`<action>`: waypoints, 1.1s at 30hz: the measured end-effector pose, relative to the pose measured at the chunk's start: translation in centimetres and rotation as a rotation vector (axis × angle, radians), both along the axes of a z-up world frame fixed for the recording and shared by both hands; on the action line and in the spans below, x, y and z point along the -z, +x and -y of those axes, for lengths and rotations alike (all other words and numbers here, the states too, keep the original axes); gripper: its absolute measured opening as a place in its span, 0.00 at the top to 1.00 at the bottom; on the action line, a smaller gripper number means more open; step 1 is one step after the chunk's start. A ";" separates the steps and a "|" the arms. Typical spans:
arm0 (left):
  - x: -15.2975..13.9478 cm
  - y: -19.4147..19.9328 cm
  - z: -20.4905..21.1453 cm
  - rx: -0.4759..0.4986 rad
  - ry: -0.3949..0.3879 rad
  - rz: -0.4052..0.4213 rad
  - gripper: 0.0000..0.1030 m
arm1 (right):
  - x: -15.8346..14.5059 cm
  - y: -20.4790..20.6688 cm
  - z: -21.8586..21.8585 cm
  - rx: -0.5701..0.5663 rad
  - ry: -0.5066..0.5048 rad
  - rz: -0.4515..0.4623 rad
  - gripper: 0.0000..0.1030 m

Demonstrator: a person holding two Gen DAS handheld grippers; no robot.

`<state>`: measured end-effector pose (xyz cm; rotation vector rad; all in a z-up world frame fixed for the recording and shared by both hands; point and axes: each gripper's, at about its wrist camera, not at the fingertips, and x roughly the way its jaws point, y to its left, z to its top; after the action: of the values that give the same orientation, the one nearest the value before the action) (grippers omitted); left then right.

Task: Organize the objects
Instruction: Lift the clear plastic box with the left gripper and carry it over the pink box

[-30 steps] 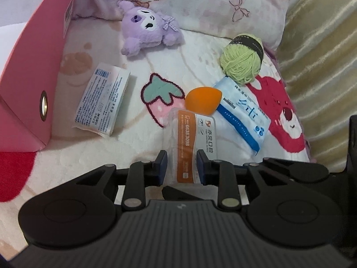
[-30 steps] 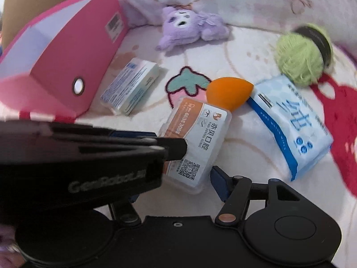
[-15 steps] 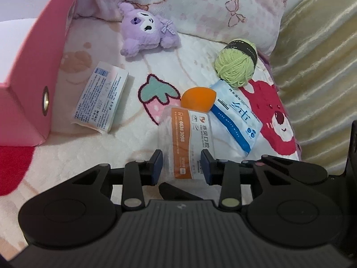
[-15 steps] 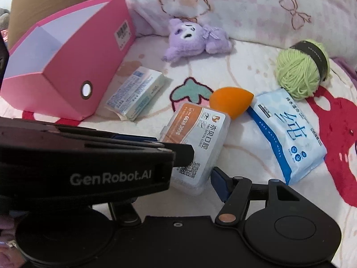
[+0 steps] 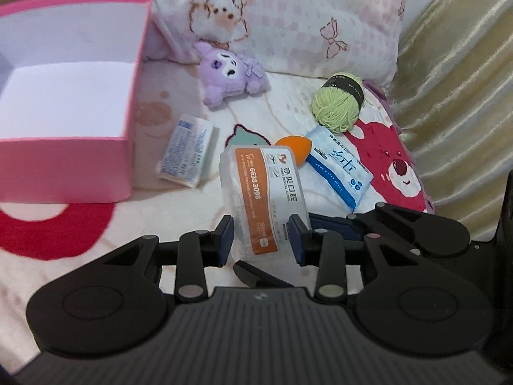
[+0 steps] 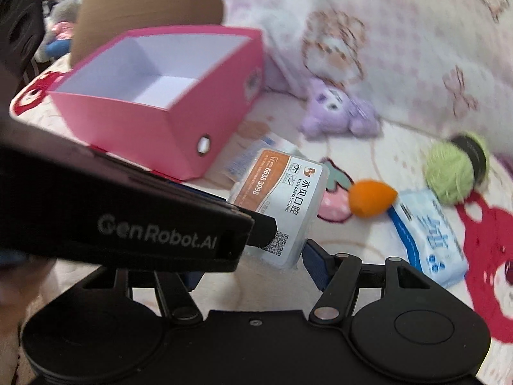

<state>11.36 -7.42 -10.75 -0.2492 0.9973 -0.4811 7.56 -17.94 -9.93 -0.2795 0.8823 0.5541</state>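
Observation:
A clear plastic box with an orange label (image 5: 266, 199) hangs tilted above the bedding, held by both grippers. My left gripper (image 5: 261, 243) is shut on its near end, one blue pad on each side. In the right wrist view the same box (image 6: 288, 192) sits in my right gripper (image 6: 253, 268), which is shut across its width. The left gripper (image 6: 263, 234) crosses in front there and hides the right gripper's left finger. An open pink storage box (image 5: 64, 166) with a white inside stands to the left, seen again as the pink box (image 6: 154, 134).
On the bedspread lie a white-and-blue packet (image 5: 187, 150), an orange sponge (image 5: 293, 147), a blue wipes pack (image 5: 340, 166), a green yarn ball (image 5: 338, 104) and a purple plush toy (image 5: 229, 73). A pillow (image 5: 288, 16) lies behind and a golden curtain (image 5: 465, 96) hangs at the right.
Both grippers have risen with the labelled box, lifting it off the bedding and toward the pink box, whose open inside now shows. The left jaws stand slightly wider.

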 end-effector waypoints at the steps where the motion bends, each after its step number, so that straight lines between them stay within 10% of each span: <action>1: -0.5 -0.5 -0.3 -0.004 0.010 0.009 0.66 | -0.3 -0.3 -0.1 -0.013 0.011 0.008 0.34; 33: -13.5 -11.1 -9.5 -0.111 0.154 0.137 0.66 | -11.4 -10.7 -7.3 -0.170 0.126 0.105 0.34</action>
<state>0.31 2.10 2.80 -0.1306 0.8771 -0.3139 -3.15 -10.62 1.47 -0.2683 0.7227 0.7427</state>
